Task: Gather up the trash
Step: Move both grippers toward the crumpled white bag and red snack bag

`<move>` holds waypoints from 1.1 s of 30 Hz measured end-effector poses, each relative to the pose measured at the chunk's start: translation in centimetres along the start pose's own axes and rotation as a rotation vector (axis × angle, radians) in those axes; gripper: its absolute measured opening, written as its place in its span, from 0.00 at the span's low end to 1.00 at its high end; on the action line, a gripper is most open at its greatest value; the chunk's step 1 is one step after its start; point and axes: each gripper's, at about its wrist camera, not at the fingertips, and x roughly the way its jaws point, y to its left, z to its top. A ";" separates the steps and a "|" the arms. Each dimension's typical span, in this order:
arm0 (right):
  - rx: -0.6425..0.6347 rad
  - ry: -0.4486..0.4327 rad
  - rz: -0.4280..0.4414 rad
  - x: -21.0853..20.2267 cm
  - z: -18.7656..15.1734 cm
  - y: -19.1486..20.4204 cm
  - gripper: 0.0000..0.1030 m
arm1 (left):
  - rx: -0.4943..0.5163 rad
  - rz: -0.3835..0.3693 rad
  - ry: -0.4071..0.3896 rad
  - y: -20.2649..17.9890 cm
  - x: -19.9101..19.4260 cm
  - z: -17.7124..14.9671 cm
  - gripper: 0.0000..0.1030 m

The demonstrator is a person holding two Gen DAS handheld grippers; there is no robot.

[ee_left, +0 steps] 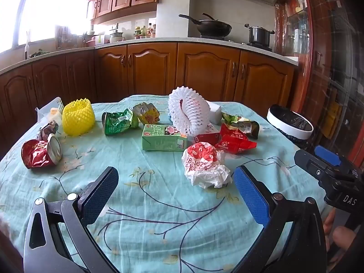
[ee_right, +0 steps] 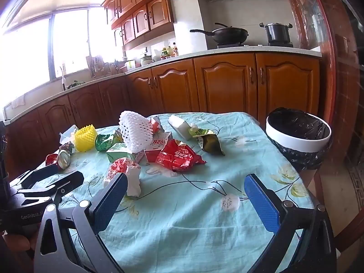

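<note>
Trash lies on a table with a light blue flowered cloth (ee_left: 159, 204): a crumpled red-and-white wrapper (ee_left: 204, 166) nearest, a green carton (ee_left: 163, 138), a white foam net (ee_left: 188, 116), a yellow foam net (ee_left: 78, 117), a crushed red can (ee_left: 41, 152), green bags (ee_left: 118, 121) and a red bag (ee_left: 234, 141). My left gripper (ee_left: 176, 195) is open and empty above the cloth, short of the wrapper. My right gripper (ee_right: 185, 196) is open and empty, with the wrapper (ee_right: 126, 173) by its left finger. A white bin with a black liner (ee_right: 298, 134) stands at the table's right edge.
Wooden kitchen cabinets (ee_left: 204, 72) and a counter with a wok (ee_left: 211, 27) and a pot (ee_left: 259, 35) run behind the table. A white box (ee_right: 179, 125) lies at the far side. The right gripper's body (ee_left: 329, 173) shows in the left wrist view.
</note>
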 end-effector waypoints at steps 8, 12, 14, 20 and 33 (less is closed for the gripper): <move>0.002 0.003 0.002 0.1 0.0 -0.2 1.00 | -0.003 0.000 0.005 0.1 0.2 -0.1 1.00; 0.005 0.006 0.007 0.0 0.2 0.4 1.00 | -0.006 0.000 0.009 0.2 0.4 -0.2 1.00; 0.005 0.007 0.009 0.2 -0.1 0.0 1.00 | -0.007 -0.002 0.011 0.2 0.5 -0.2 1.00; 0.000 0.008 0.006 0.4 0.0 -0.1 1.00 | -0.007 -0.004 0.014 0.2 0.6 -0.3 1.00; -0.004 0.034 -0.001 0.9 0.1 -0.4 1.00 | -0.007 -0.019 0.042 0.0 1.4 -0.3 1.00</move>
